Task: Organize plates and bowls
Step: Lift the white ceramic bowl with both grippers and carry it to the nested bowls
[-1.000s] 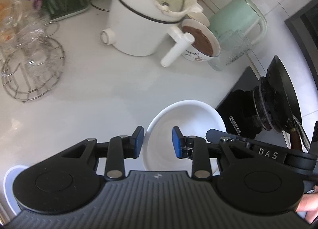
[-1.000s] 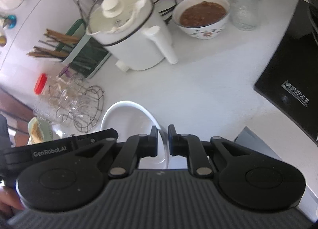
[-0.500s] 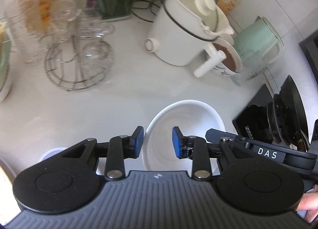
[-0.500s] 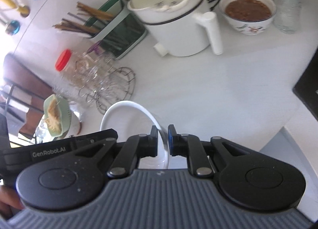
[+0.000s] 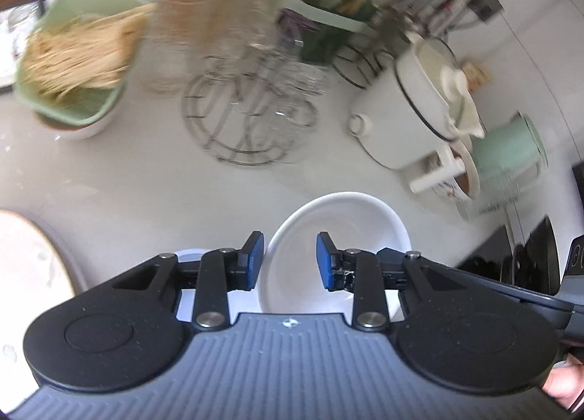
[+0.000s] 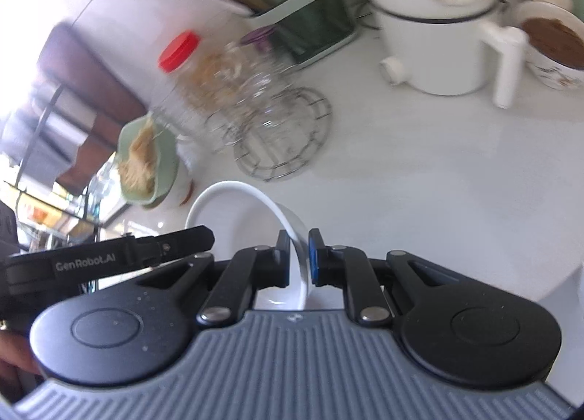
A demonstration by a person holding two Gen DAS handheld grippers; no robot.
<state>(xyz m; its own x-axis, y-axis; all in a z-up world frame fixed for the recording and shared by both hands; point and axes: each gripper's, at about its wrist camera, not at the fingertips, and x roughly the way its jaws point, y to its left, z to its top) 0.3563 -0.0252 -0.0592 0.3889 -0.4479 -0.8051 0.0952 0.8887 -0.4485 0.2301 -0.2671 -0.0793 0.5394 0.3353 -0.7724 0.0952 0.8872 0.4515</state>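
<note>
While right gripper (image 6: 299,255) pinches white bowl (image 6: 252,208) rim — bare counter (image 6: 438,182) ahead

Right gripper (image 6: 299,255) pinching the rim of a white bowl (image 6: 233,208)

Both fingers clamp the bowl's wall, one inside, one outside, above the white counter (image 6: 419,193). Beyond it: a wire rack (image 6: 284,150) of glasses, a red-capped jar (image 6: 179,80), a green bowl (image 6: 146,161) of noodles, a white pot (image 6: 438,37), and the left gripper's strap (image 6: 109,259).

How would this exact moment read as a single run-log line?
right tongs: shut on white bowl rim | left tongs: open, empty, beside bowl | bowl: carried above counter
</note>
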